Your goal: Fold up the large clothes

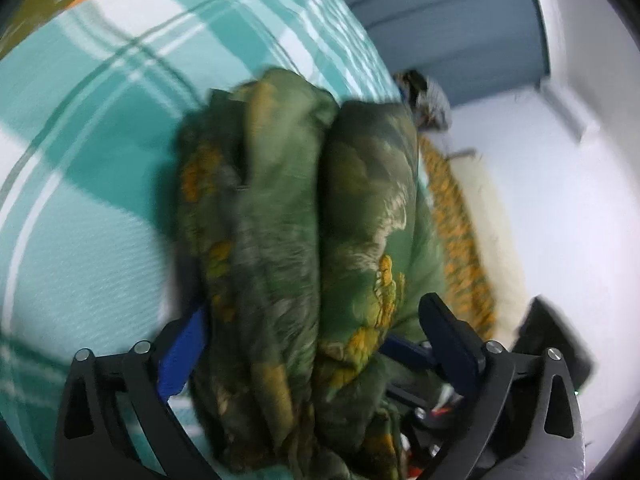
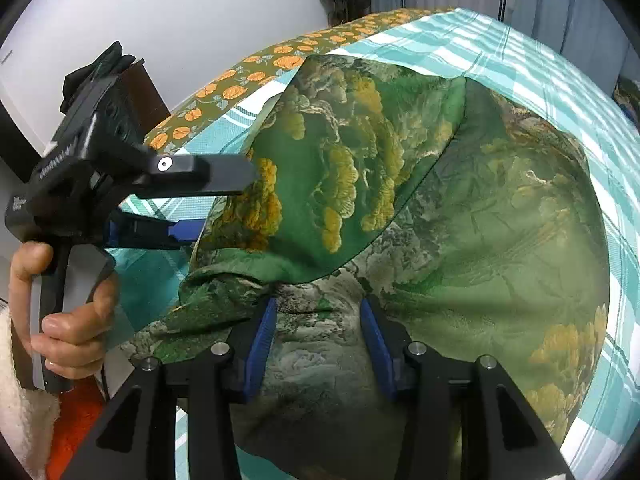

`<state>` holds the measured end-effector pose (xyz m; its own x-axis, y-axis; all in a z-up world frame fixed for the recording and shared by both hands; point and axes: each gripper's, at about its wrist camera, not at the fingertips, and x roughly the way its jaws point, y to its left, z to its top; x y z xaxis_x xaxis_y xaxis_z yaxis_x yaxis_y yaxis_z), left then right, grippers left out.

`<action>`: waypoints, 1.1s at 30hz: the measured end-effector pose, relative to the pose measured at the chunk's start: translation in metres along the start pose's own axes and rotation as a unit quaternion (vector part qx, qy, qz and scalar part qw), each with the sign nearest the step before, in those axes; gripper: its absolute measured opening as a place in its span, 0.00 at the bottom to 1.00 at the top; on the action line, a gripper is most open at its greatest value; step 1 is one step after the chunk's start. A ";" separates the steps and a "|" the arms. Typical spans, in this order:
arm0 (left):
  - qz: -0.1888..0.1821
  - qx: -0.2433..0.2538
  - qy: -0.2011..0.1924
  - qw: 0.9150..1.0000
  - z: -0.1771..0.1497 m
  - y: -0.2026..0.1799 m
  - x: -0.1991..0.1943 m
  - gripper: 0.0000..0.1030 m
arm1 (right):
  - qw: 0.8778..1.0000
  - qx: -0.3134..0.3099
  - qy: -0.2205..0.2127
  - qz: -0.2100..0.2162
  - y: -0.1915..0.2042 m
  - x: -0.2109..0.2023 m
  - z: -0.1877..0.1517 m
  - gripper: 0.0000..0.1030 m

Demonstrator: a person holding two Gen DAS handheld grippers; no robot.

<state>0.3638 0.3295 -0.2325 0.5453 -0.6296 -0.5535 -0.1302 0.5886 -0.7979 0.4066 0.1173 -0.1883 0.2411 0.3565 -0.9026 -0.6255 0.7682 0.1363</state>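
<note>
We hold the green garment (image 2: 460, 208) over the bed (image 2: 540, 68), partly folded. The left tool (image 1: 316, 332) and right tool (image 2: 318, 316) each clamp bunched cloth. Smoothing and, apparently, further folds remain.

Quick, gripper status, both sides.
Left gripper: shut on the green garment.
Right gripper: shut on the same green garment.

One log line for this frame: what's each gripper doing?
left gripper: shut on green cloth | right gripper: shut on green cloth | bed: cloth partly folded
</note>
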 end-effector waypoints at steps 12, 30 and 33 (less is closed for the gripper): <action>0.099 0.060 0.047 0.992 0.027 -0.028 0.042 0.91 | 0.995 0.026 -0.090 0.029 -0.043 -0.095 -0.050 0.51; 0.123 0.063 0.068 0.988 0.029 -0.035 0.065 0.93 | 0.916 0.337 -0.075 0.203 -0.218 -0.018 -0.088 0.82; 0.135 0.051 0.062 0.988 0.031 -0.039 0.072 0.92 | 0.919 0.333 -0.065 0.203 -0.216 -0.010 -0.081 0.80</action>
<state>0.4341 0.2772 -0.2335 0.3959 -0.4964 -0.7726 -0.1692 0.7875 -0.5927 0.4787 -0.0951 -0.2415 0.2024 0.7125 -0.6719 -0.1013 0.6976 0.7093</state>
